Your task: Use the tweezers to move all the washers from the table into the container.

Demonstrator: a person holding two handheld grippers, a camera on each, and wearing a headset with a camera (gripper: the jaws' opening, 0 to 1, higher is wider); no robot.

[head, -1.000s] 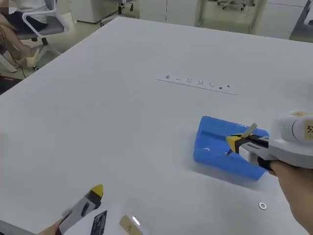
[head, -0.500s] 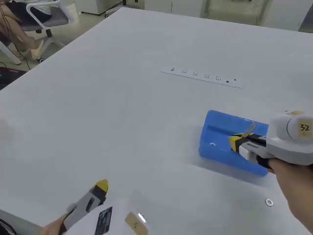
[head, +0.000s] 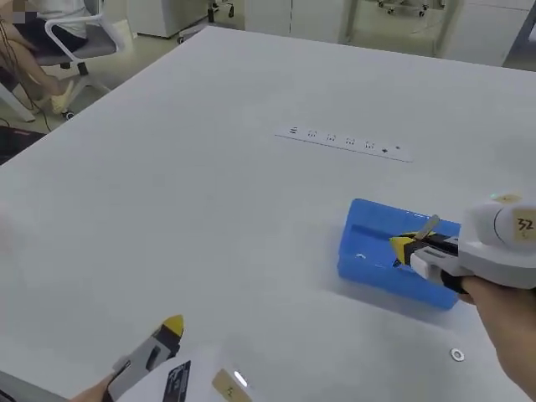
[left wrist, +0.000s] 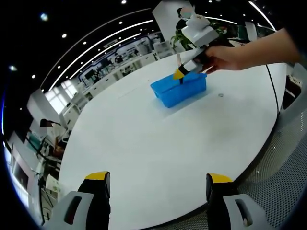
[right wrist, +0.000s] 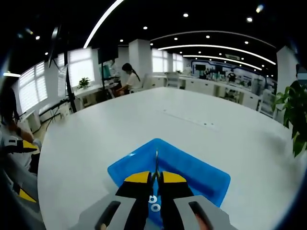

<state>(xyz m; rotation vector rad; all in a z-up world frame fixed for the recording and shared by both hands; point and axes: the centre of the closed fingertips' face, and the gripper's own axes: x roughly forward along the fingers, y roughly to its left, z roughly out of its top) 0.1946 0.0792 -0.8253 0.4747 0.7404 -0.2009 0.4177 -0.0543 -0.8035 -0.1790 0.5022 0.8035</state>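
Head view: your right gripper (head: 404, 244) stays over the blue container (head: 377, 280), its jaws pressed together on the tweezers (head: 428, 225), exactly as a second ago. The slight shift of the whole picture is your head moving, not the work. One washer (head: 360, 257) lies on the container floor. A loose washer (head: 456, 355) sits on the table (head: 209, 184) near the container, on your side of it. Your left gripper (head: 172, 327) hangs low by the near edge.

Left gripper view: its jaws are spread wide with nothing between them, well apart from the container (left wrist: 177, 91). The loose washer (left wrist: 220, 95) lies on the tabletop beside the container.

Right gripper view: the tweezers (right wrist: 156, 163) point down into the container, and what look like two washers (right wrist: 154, 206) lie below them. You cannot tell from here whether the tips pinch anything. With nothing displaced, the drop looks finished, so the loose washer is probably your next pick.
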